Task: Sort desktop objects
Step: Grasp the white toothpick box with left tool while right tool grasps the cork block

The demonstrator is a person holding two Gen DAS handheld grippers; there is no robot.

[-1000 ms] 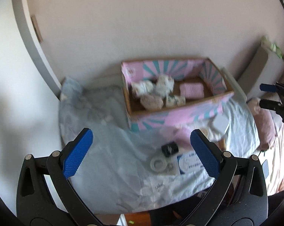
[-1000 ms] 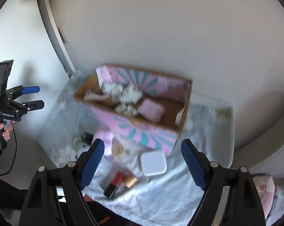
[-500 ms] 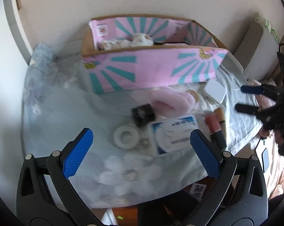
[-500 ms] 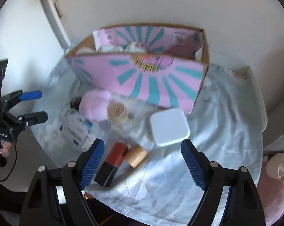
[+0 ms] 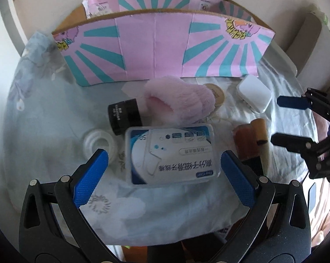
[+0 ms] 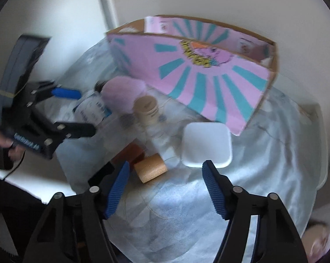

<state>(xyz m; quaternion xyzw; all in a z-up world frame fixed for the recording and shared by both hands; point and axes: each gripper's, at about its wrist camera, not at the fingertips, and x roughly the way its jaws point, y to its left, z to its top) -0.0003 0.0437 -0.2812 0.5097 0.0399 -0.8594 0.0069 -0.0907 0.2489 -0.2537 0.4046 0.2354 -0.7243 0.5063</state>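
Observation:
A clear plastic box with a blue-and-white label (image 5: pixel 171 154) lies on the cloth, between the open fingers of my left gripper (image 5: pixel 163 175), untouched. Behind it lie a pink fluffy pouch (image 5: pixel 180 100), a black jar (image 5: pixel 124 116), a white tape roll (image 5: pixel 98 142), a tan round lid (image 5: pixel 217 93), a white square case (image 5: pixel 253 93) and a red-and-tan tube (image 5: pixel 250 140). My right gripper (image 6: pixel 165 179) is open and empty just in front of the white case (image 6: pixel 206 144) and the tan cap (image 6: pixel 151 167). The pink-and-teal cardboard box (image 5: pixel 156 48) stands behind.
A pale blue flowered cloth (image 5: pixel 44 120) covers the small table against the white wall. The table's front edge is close under both grippers. The right gripper shows at the right in the left wrist view (image 5: pixel 296 122). A grey cushion (image 5: pixel 307 41) sits at far right.
Both grippers have dropped and moved in toward the table. The objects now look much larger, and the labelled box now sits between my left fingers. Both stayed open.

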